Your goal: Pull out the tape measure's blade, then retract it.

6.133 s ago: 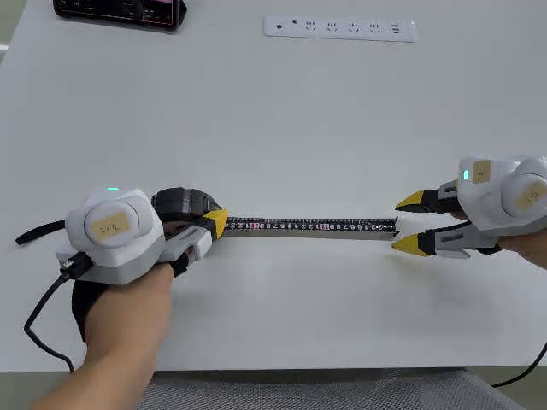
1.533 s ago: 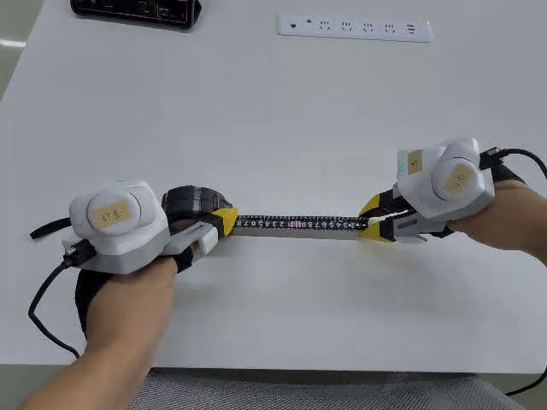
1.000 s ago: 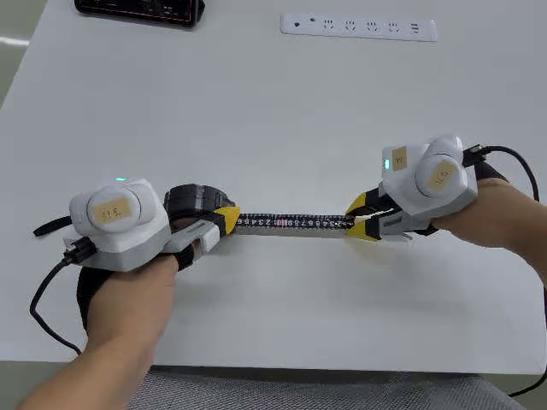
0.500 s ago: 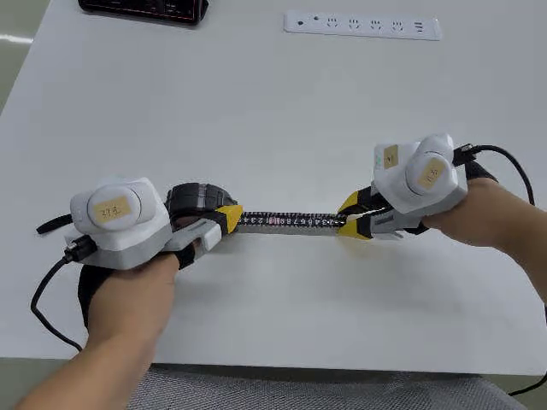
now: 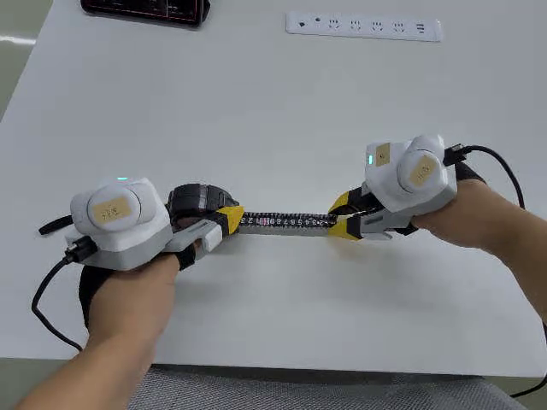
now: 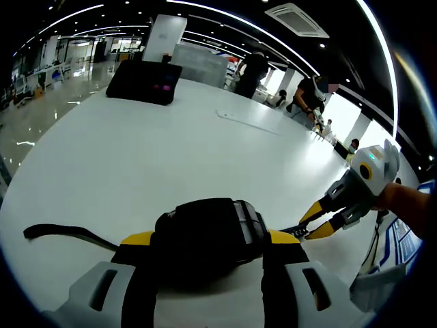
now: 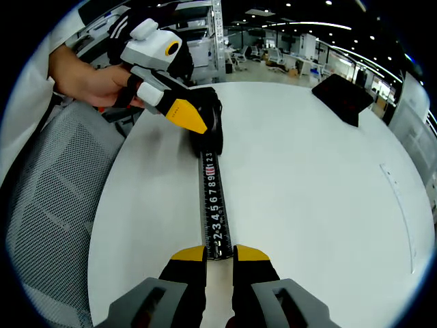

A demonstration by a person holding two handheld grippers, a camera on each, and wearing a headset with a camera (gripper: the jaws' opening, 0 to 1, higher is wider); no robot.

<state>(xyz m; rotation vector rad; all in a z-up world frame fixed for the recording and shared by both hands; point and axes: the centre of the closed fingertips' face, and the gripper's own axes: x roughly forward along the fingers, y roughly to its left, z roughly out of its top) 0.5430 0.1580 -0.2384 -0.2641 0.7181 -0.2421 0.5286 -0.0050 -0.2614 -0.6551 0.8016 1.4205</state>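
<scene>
**Blade Part Out, Held at Both Ends**

The wide white workbench (image 5: 273, 111) carried the whole job near its front edge. A long white socket strip (image 5: 364, 26) and a flat black device (image 5: 145, 8) lay well apart at the far side, out of the way.

The left gripper (image 5: 209, 220) had its yellow-tipped jaws clamped on either side of the round black tape measure case (image 5: 198, 203), which sat on the table. Its own view showed the case (image 6: 205, 232) squarely between the tips. The right gripper (image 5: 340, 217) had its jaws pressed nearly together, pinching the free end of the narrow black numbered blade (image 5: 286, 220). The blade ran straight from the case mouth across the table surface.

In the right gripper view the blade (image 7: 214, 212) ran dead ahead from the jaws (image 7: 219, 256) to the case (image 7: 208, 119). That line looked like the thing to hold. Any sideways drift or twist would likely kink the blade or drag it against the mouth.

The end hook was hidden by the jaws, so it could not be told whether the grip was on the hook or just behind it.

For the return, the better course seemed to be walking the right gripper toward the case at the spring's pace. Letting go would let the blade whip home. The left grip needed to be firm enough that the case neither slid nor rolled.
</scene>
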